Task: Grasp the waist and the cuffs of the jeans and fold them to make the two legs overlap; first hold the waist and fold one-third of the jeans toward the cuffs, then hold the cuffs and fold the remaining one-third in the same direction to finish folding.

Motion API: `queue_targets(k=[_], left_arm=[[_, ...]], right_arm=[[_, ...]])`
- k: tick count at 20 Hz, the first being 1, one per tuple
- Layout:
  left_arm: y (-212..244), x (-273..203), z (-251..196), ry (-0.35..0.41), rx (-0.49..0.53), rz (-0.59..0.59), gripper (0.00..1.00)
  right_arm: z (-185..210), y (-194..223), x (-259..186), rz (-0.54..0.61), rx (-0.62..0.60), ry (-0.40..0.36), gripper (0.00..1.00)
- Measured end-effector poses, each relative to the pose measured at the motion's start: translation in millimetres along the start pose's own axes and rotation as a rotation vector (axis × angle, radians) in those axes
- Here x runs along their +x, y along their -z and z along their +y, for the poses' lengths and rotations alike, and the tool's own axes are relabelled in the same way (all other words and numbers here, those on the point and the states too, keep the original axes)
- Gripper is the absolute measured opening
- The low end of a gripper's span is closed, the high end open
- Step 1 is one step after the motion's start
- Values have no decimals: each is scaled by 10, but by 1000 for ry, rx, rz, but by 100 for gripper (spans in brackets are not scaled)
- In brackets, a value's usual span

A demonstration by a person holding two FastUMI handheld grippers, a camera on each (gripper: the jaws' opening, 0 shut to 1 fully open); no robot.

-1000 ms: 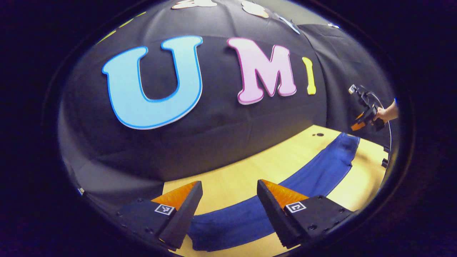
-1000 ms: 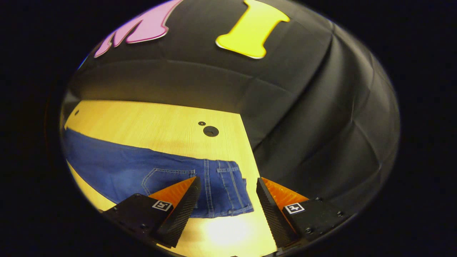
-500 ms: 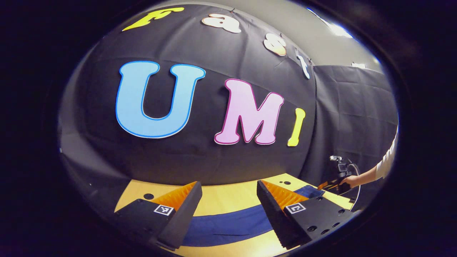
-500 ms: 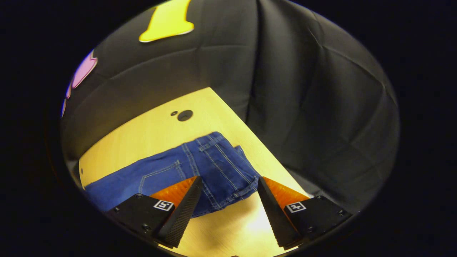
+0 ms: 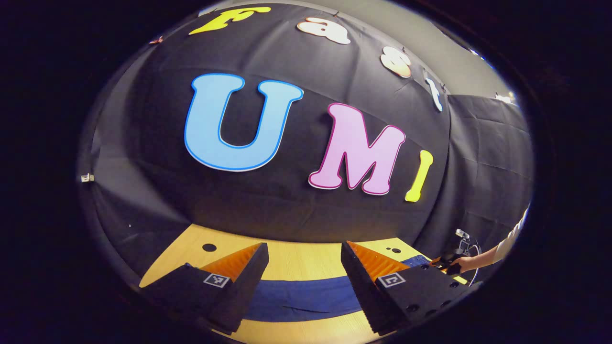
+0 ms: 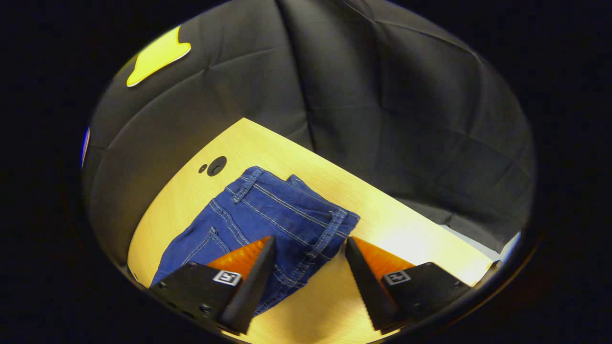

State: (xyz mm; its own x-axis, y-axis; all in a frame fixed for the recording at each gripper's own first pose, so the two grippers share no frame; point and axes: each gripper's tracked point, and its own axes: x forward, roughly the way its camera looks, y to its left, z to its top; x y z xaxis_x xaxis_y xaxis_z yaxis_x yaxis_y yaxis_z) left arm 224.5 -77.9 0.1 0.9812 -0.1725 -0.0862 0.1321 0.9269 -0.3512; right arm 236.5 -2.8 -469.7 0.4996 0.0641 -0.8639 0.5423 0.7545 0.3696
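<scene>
Black cloth hangs behind a pale wooden table (image 6: pixel 382 215), and the blue jeans (image 6: pixel 267 210) lie flat along it. From my right gripper view, the right gripper (image 6: pixel 308 248) hovers over the waist (image 6: pixel 330 229) with its fingers spread apart, one on either side of the waistband's near corner, touching nothing. A round hole (image 6: pixel 216 165) in the table sits just beyond the waist. In my left gripper view, the left gripper (image 5: pixel 303 255) is also spread wide above the leg end of the jeans (image 5: pixel 306 296), gripping nothing. Far off to the right I see a hand (image 5: pixel 464 262) holding the other gripper near the waist.
</scene>
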Motion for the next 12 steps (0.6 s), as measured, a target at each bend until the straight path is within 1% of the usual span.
queue_targets(k=[1,2,3,4,5,7,9,10,11,12], left_arm=[[65,-7,60,-22,-29,19,96],[103,-36,123,-41,-46,24,96],[99,-68,148,-45,-51,20,96],[58,-107,165,-48,-42,12,96],[48,-131,190,-51,-21,12,96],[-41,-219,208,-50,63,15,96],[-156,-312,210,-30,140,3,96],[-184,-350,199,-19,157,5,96],[-135,-377,234,-22,175,33,96],[-102,-417,275,-43,200,57,96]], right_arm=[[-2,-49,9,5,22,-14,72],[-45,-74,-52,0,54,-24,53],[-31,-123,-104,-11,89,-31,35],[26,-163,-143,-30,98,-35,25],[85,-273,-195,-79,72,-49,22],[287,-430,-495,-137,-25,-100,21],[718,-587,-872,-195,-77,-182,21],[932,-602,-1055,-210,-98,-221,20],[1171,-613,-1248,-227,-117,-263,20],[1440,-612,-1402,-246,-136,-306,20]])
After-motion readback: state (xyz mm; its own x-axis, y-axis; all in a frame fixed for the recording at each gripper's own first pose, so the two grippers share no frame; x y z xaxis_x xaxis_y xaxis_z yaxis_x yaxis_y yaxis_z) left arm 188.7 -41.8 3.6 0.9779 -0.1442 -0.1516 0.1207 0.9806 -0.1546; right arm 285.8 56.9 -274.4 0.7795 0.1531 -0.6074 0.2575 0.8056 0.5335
